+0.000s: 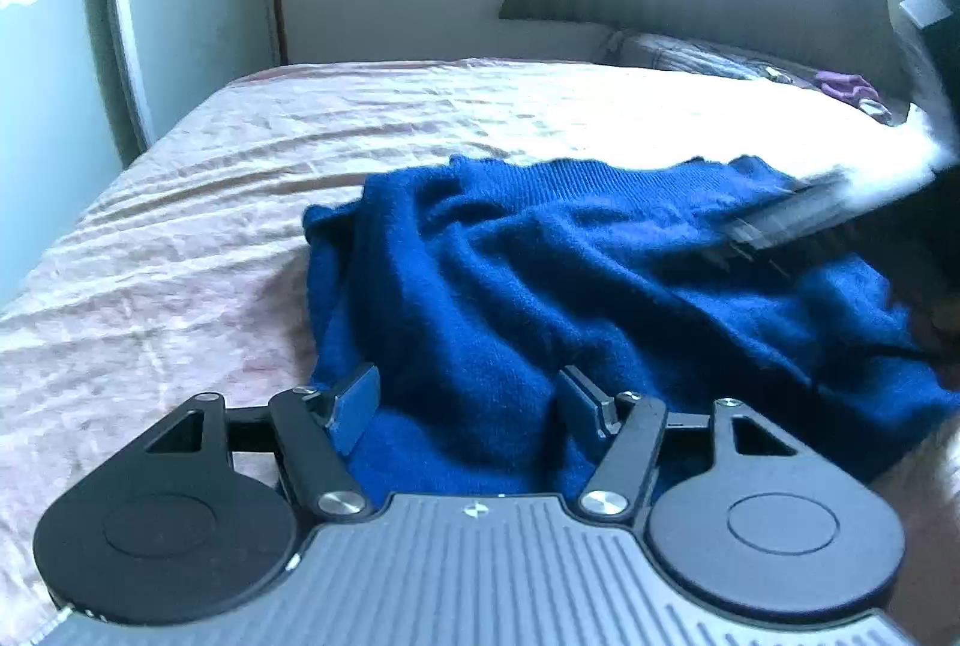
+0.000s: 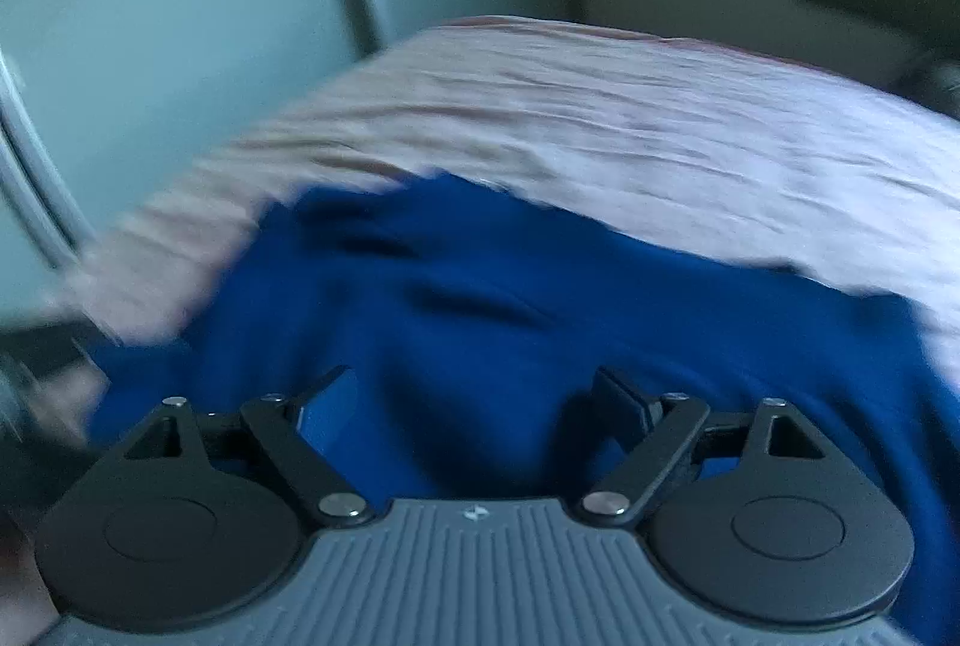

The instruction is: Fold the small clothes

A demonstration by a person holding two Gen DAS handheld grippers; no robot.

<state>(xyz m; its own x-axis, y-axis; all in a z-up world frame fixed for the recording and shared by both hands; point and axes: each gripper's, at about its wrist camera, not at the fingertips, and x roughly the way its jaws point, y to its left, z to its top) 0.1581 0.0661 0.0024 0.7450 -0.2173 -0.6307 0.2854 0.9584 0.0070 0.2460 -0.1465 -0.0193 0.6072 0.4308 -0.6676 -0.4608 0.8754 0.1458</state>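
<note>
Fuzzy blue knit sweater (image 1: 540, 286) lies on a wrinkled, faintly glossy cloth bedspread (image 1: 210, 202).

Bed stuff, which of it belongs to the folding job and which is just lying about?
For the job:
blue sweater, rumpled
left gripper, open
right gripper, open
pink bedspread, the work surface

Lying about:
pillow
purple cloth near it

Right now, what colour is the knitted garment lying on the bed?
Deep royal blue, plain, no pattern. The garment shows best in the left wrist view, crumpled on the pale pink bedspread.

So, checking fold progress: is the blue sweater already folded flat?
No, the blue sweater lies rumpled in loose bunches on the bed.
</note>
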